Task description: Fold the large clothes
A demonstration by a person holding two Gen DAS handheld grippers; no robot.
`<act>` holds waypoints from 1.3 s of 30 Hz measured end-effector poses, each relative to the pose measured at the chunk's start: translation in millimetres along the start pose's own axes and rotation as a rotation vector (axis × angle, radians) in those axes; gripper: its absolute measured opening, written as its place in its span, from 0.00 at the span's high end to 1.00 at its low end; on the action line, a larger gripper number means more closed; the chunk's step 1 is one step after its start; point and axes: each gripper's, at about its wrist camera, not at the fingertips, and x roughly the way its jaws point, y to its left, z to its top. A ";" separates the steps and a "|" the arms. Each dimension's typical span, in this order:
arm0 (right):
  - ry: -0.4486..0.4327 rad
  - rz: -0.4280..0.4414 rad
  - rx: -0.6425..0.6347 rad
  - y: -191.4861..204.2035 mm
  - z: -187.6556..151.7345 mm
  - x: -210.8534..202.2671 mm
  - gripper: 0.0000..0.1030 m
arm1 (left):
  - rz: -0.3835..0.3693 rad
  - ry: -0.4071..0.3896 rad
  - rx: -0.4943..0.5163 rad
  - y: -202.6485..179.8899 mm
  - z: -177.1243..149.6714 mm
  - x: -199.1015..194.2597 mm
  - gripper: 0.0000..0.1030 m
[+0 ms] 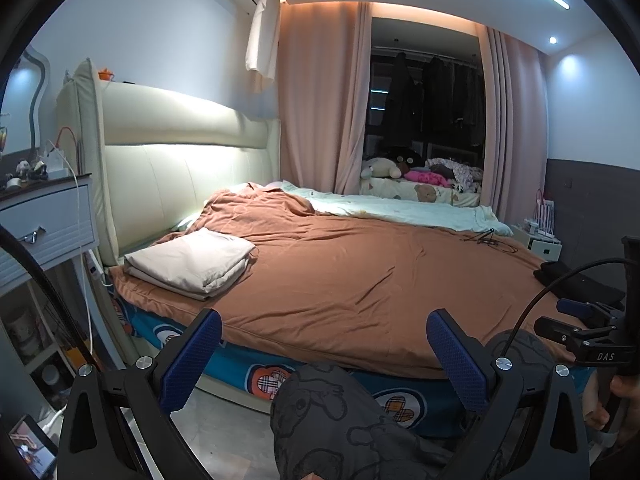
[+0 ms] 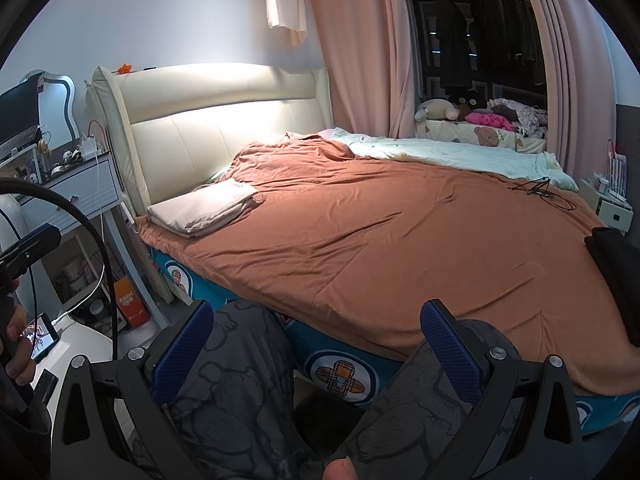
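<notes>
Both grippers, left (image 1: 324, 360) and right (image 2: 316, 352), hang wide open and empty; reach for the dark garment (image 2: 614, 276) on the bed (image 2: 380, 240), gripping its edge squarely.

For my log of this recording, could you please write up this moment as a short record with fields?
setting: bedroom, bed with cream headboard
bed cover: orange-brown blanket, spread out and wrinkled
folded item: beige cloth, near the headboard
dark item: black garment, at the bed's right edge
left hand-held gripper: open, empty, off the bed
right hand-held gripper: open, empty, above the person's knees
</notes>
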 end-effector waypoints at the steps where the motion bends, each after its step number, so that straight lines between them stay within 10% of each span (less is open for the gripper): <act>1: -0.001 -0.001 0.000 1.0 -0.2 -0.1 0.00 | 0.000 0.000 0.000 0.0 0.0 -0.1 0.00; 39: -0.007 -0.006 0.001 7.6 -2.0 -0.7 0.00 | 0.003 -0.002 0.003 0.7 2.6 -2.4 0.00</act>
